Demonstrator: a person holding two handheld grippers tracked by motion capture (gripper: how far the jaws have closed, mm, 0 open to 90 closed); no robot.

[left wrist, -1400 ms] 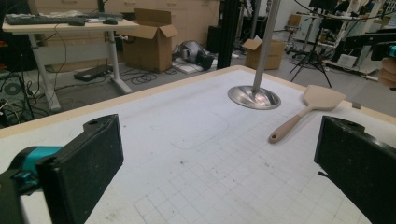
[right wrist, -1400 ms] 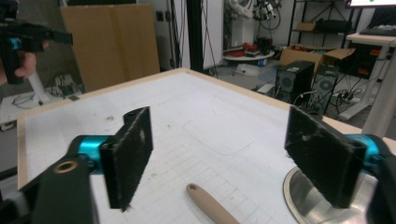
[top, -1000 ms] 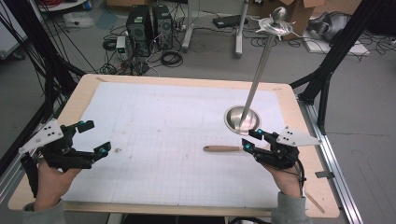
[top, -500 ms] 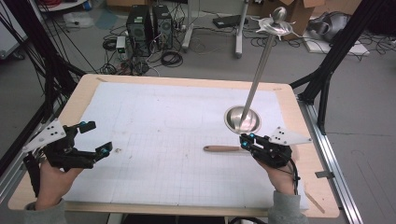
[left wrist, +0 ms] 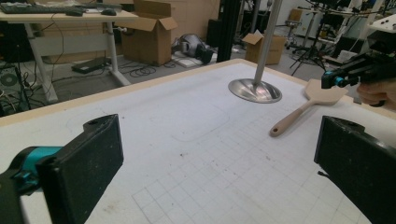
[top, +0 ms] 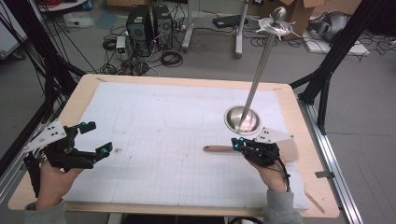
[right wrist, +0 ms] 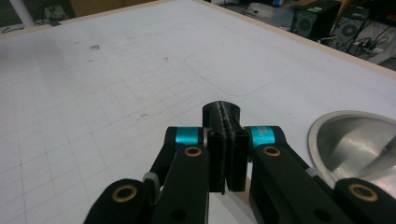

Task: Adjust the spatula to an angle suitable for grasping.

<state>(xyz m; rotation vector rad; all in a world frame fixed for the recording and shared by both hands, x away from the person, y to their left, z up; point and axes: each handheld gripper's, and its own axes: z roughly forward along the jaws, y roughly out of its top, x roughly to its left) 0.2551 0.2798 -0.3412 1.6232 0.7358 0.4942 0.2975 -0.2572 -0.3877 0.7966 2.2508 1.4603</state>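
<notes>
Grab looks just made, lift not started: wooden spatula (top: 222, 149) lies flat on the white mat (top: 154, 116), just in front of the metal stand base (top: 242, 119). Right gripper (top: 241, 144), low and nearly level beside that base, has just been closing; jaws pressed together over the spatula's blade end. Left gripper (top: 95, 138) hovers spread and empty, well apart from the stand.

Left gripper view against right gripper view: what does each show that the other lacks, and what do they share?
Left gripper view: the left tool with open jaws, the spatula at full length, the right tool over its blade, and the stand's pole. Right gripper view: the right tool's jaws just closed pad to pad, with nothing visible between them, and computer towers behind. Both: the white mat and the stand's steel base.
</notes>
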